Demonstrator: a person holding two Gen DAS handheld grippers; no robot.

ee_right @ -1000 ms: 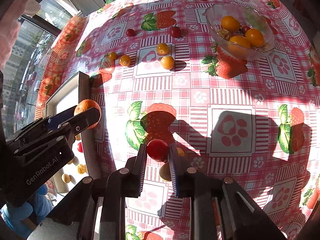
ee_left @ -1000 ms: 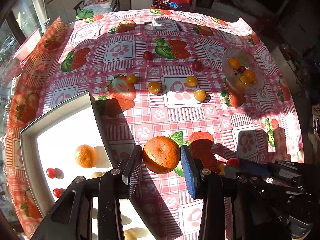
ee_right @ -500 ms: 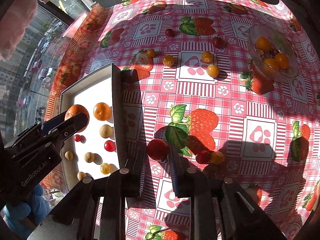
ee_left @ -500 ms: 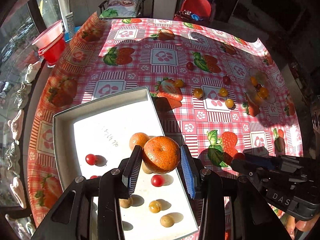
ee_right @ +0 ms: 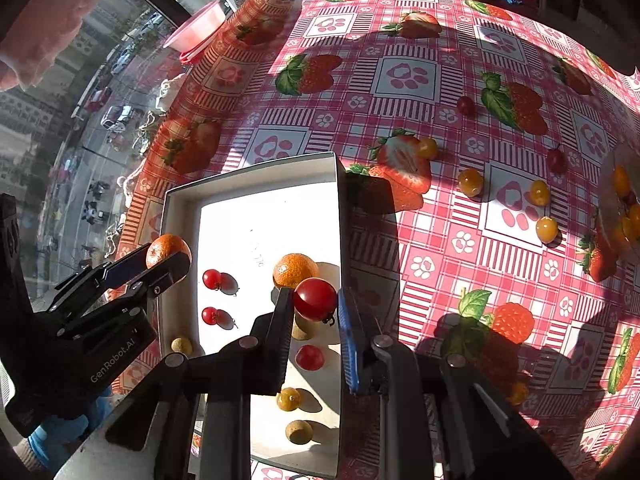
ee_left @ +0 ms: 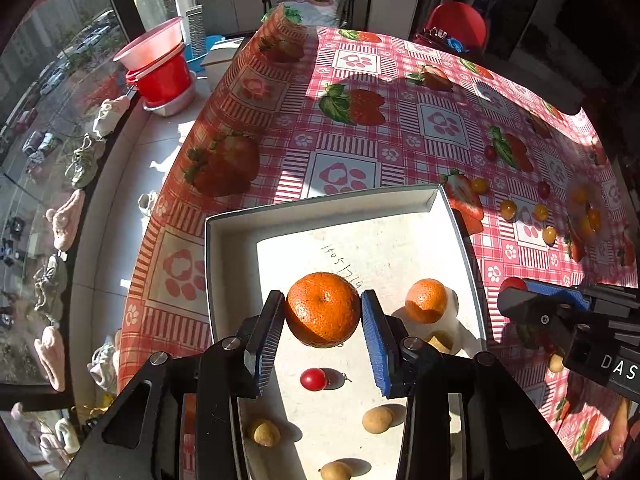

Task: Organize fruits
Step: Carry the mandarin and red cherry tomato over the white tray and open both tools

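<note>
Both wrist fisheyes look steeply down along their fingers from close above, left cam left of right, sharing the shallow white rectangular tray (ee_left: 460,220) (ee_right: 338,200) and red-checked strawberry-print tablecloth (ee_left: 400,128) (ee_right: 440,80).

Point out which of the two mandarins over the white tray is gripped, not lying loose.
The larger orange mandarin, clamped in the left gripper above the white tray; the smaller mandarin lies loose on the tray floor.
</note>
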